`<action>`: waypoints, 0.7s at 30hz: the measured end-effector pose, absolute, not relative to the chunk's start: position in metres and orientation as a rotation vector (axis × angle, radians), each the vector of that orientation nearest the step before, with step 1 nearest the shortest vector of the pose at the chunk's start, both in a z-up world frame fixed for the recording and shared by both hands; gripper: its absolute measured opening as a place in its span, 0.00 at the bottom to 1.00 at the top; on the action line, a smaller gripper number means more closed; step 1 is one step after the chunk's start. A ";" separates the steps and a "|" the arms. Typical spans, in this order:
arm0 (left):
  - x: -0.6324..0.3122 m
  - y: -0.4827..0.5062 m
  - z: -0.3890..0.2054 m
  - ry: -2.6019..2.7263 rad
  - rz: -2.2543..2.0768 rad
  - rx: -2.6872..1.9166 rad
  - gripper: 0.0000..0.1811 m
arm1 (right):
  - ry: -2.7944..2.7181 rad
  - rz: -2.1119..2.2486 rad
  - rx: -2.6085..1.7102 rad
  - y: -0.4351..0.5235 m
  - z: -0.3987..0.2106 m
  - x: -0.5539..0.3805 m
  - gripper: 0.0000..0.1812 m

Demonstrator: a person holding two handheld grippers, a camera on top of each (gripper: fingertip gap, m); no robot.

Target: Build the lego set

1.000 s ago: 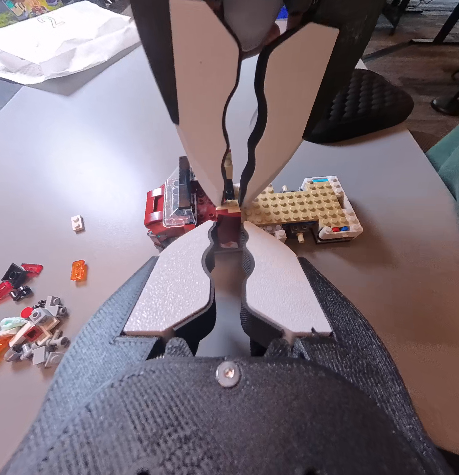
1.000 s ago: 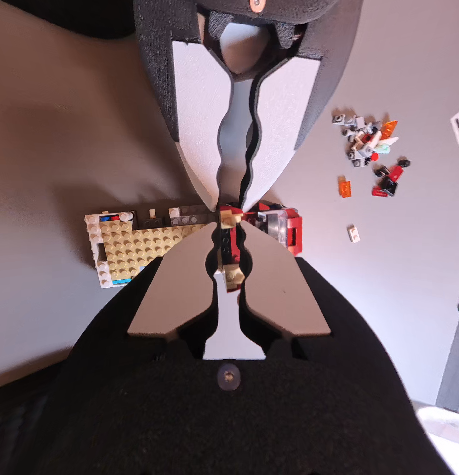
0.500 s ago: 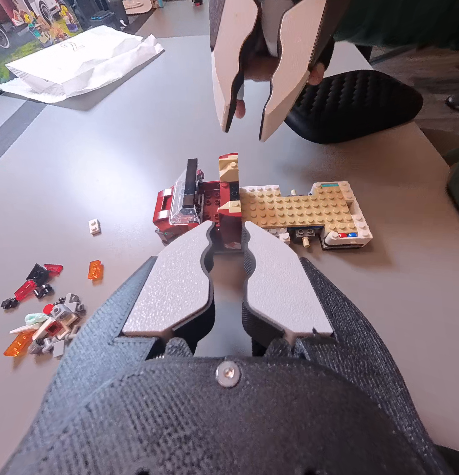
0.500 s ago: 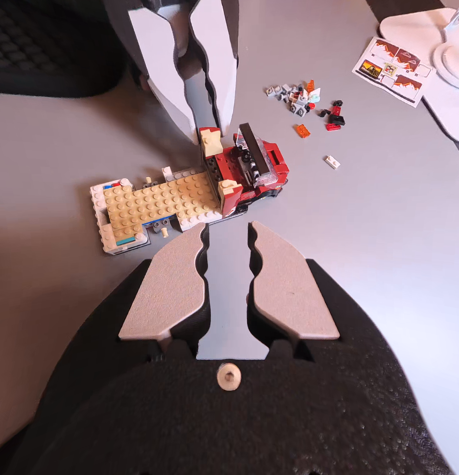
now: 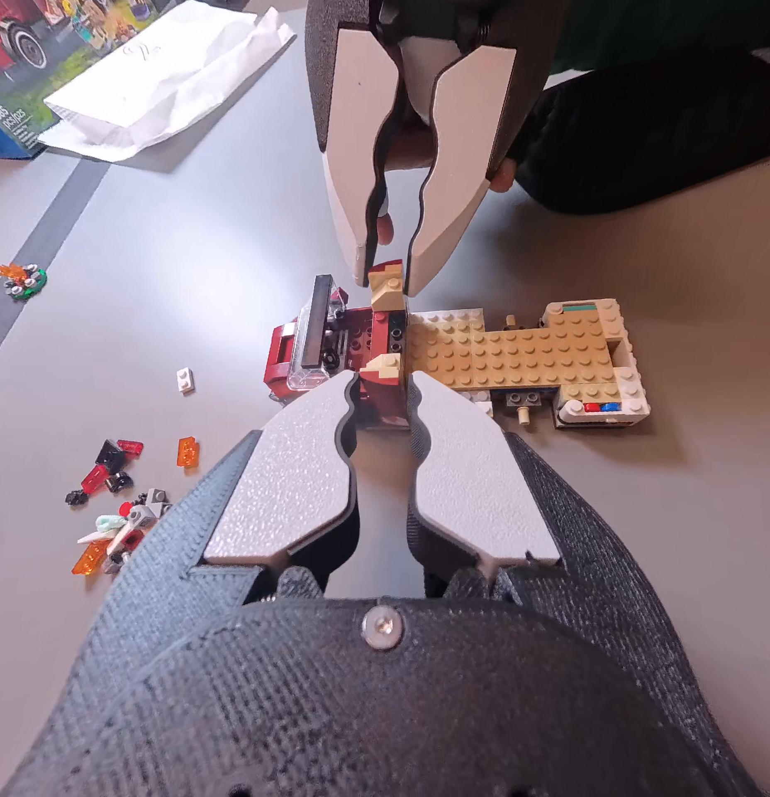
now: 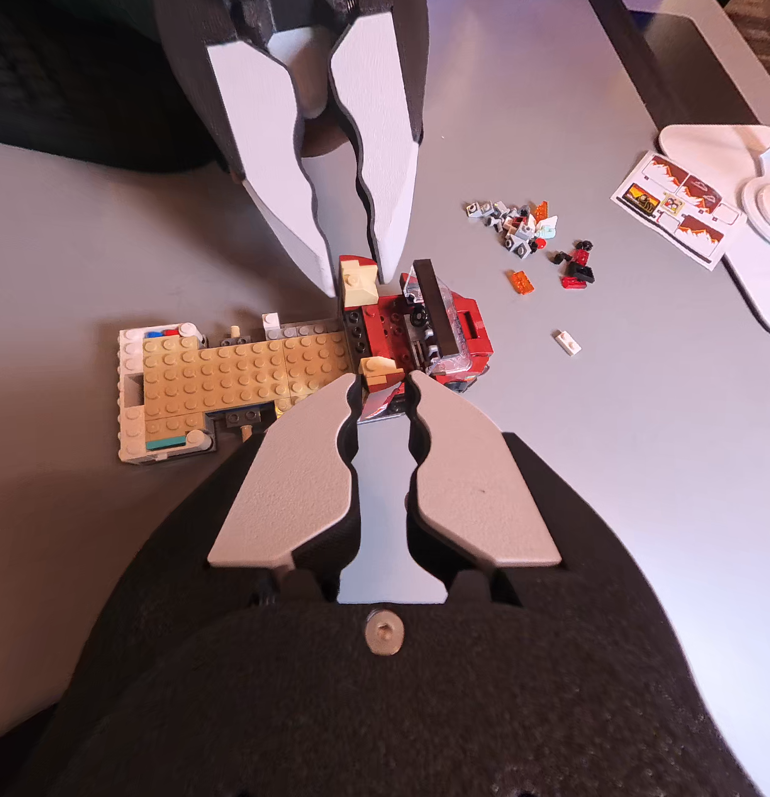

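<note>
A half-built lego truck [image 5: 504, 358] lies on the grey table, with a dark red cab [image 5: 288, 345], a clear windscreen and a tan studded bed; it also shows in the right wrist view [image 6: 245, 366]. My left gripper [image 5: 383, 388] is shut on the cab's rear corner post nearest it. In the right wrist view it [image 6: 357, 280] comes in from the top around a tan slope brick [image 6: 357, 284]. My right gripper [image 6: 382, 379] is closed around the opposite corner post. In the left wrist view it [image 5: 385, 282] flanks the far tan slope brick [image 5: 387, 287].
A pile of small loose pieces [image 5: 120, 530] [image 6: 517, 228], an orange plate [image 5: 188, 451] and a white plate [image 5: 186, 380] lie beside the cab. A sticker sheet [image 6: 676, 207], a white paper bag [image 5: 167, 82], the set's box [image 5: 12, 64] and a small campfire build [image 5: 23, 280] lie farther off. My hands' fingertips stand some 5 cm from each other. About 12 cm separates my left fingertips from the orange plate [image 5: 188, 451]. It turns up in the right wrist view [image 6: 520, 280] as well.
The right gripper let go of the cab, lifted away open, then came back down and closed around the corner post. The left gripper has kept its hold on the cab.
</note>
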State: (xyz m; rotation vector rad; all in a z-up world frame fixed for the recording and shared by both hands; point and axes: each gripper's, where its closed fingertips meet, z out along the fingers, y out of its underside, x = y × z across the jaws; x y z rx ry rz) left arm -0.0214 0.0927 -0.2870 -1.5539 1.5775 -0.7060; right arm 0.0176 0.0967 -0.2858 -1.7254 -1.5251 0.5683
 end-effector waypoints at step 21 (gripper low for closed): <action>-0.038 0.128 -0.291 1.351 -0.564 -1.671 0.08 | -1.464 0.683 -1.680 0.087 -0.285 0.011 0.10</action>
